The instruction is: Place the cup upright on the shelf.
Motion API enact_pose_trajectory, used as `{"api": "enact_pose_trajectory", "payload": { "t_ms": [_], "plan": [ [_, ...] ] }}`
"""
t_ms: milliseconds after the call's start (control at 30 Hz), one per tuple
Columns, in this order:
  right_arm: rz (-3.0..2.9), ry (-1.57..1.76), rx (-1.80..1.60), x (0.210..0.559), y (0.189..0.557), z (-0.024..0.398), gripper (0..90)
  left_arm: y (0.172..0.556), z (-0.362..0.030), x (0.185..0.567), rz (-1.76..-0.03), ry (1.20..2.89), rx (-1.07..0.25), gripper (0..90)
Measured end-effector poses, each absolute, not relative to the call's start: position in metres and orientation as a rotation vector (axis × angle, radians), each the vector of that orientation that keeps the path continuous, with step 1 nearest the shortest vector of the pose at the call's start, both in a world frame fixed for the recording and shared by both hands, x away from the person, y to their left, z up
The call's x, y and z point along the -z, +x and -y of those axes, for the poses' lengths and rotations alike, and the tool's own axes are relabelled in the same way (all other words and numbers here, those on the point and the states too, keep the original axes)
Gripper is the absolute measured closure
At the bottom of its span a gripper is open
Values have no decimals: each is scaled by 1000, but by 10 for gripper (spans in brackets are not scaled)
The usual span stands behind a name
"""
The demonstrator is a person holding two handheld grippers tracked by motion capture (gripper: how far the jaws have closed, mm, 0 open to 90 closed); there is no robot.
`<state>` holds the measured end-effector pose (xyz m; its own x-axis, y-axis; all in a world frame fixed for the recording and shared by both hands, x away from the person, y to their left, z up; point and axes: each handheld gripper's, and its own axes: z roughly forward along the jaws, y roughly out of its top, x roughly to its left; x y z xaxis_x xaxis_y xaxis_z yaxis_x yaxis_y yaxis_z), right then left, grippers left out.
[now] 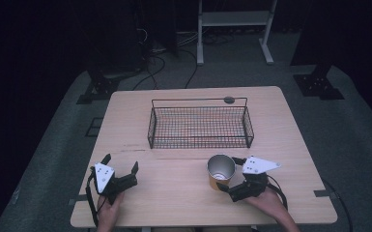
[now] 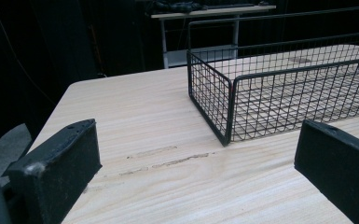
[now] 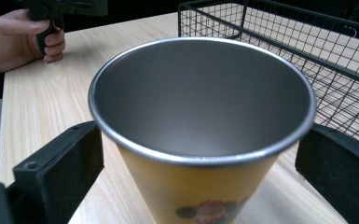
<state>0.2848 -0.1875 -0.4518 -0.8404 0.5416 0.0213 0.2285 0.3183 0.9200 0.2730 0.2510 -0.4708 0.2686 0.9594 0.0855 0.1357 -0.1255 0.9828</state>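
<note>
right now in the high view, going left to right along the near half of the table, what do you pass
left black two-jaw gripper → yellow cup with a silver metal inside → right black two-jaw gripper, jaws on either side of the cup

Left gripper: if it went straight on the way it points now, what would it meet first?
Probably the near corner of the wire basket. The left gripper has open jaws over bare table; how far off the basket is remains unclear.
</note>
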Motion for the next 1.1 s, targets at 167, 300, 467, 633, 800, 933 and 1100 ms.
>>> {"api": "enact_pose_trajectory", "payload": {
  "t_ms": [167,300,467,633,800,933,1100],
  "plan": [
    [-2288,698,-1537,452,287,182,6,273,-251,471,-1063,1513,-1010,0],
    [-2292,695,-1535,453,289,178,6,273,-251,471,-1064,1511,-1009,0],
    [-2292,687,-1534,450,292,173,6,273,-251,471,-1063,1512,-1009,0],
    [-2311,687,-1520,450,294,169,7,273,-251,471,-1062,1512,-1007,0],
    [-2317,688,-1523,450,294,168,7,273,-251,471,-1063,1511,-1007,0],
    [-2324,691,-1526,450,295,168,7,273,-251,471,-1063,1512,-1007,0],
    [-2329,690,-1531,449,295,168,8,273,-251,471,-1063,1512,-1008,0]
  ]
}}
